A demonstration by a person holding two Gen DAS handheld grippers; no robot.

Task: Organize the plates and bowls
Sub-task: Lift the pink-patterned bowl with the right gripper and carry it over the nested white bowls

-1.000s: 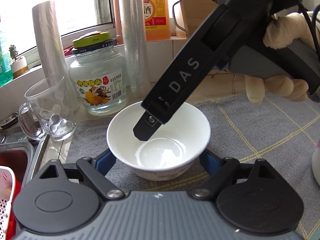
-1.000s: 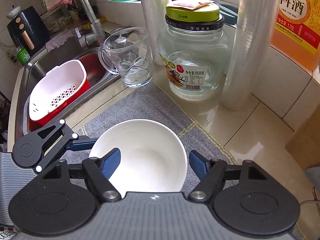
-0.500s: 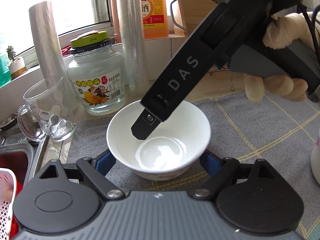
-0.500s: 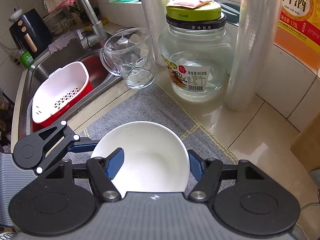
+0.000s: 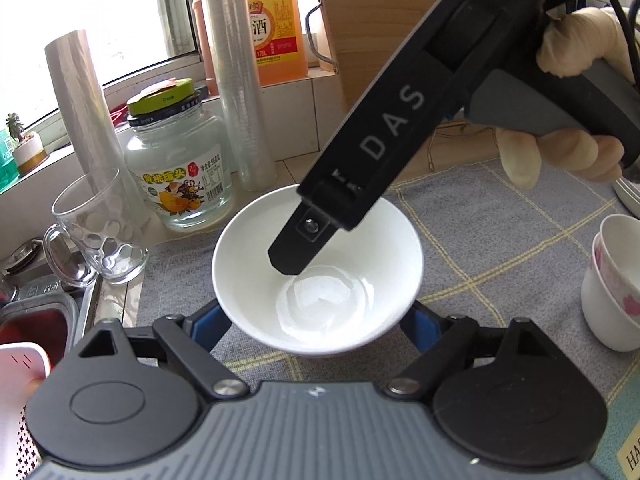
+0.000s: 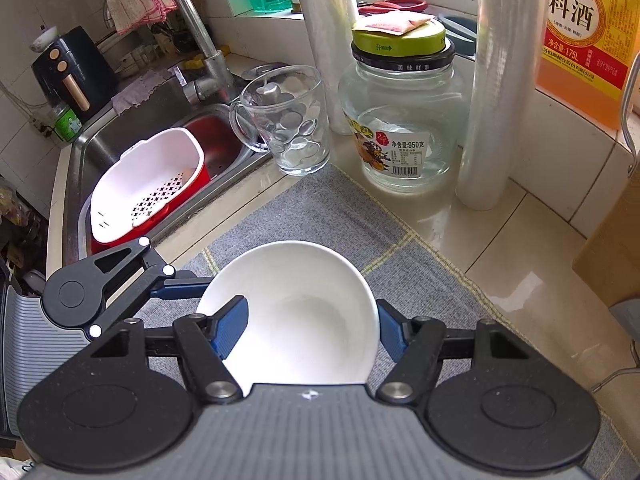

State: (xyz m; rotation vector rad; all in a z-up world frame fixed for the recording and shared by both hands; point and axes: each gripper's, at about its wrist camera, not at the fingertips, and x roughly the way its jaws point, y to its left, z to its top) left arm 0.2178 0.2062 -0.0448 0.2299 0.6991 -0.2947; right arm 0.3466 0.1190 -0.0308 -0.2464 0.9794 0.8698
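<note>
Holding the white bowl (image 5: 380,256) from two sides at once, I have it right in front of both tools, mouth up, over the grey mat (image 5: 500,240). I cannot tell whether its foot touches the mat or hangs just above it. A round bowl has no long axis, so only the rim counts for the grip.

My left gripper (image 5: 316,320) points at the bowl from the near side, and its blue pads lie against the lower wall, one on each side, clamped across the whole body. My right gripper (image 6: 310,330) comes down steeply from the other side and is closed on the bowl too: one finger (image 5: 296,248) reaches inside and the other sits outside the rim.

The left view shows only that inner finger, with my right hand (image 5: 560,152) behind it; the outer finger is hidden. The right view shows both pads, and also one finger of the left gripper (image 6: 176,282) touching the bowl's left edge.

Only the left view shows the two stacked flowered bowls (image 5: 612,292) at the right edge of the mat, well apart from the white bowl. I judge that the next move goes there, to the side of my right hand. Only the right view shows the sink (image 6: 168,112) with a white basket (image 6: 148,184) on the opposite side. A glass mug (image 5: 100,232) and a glass jar (image 5: 180,168) stand near, behind the bowl.
</note>
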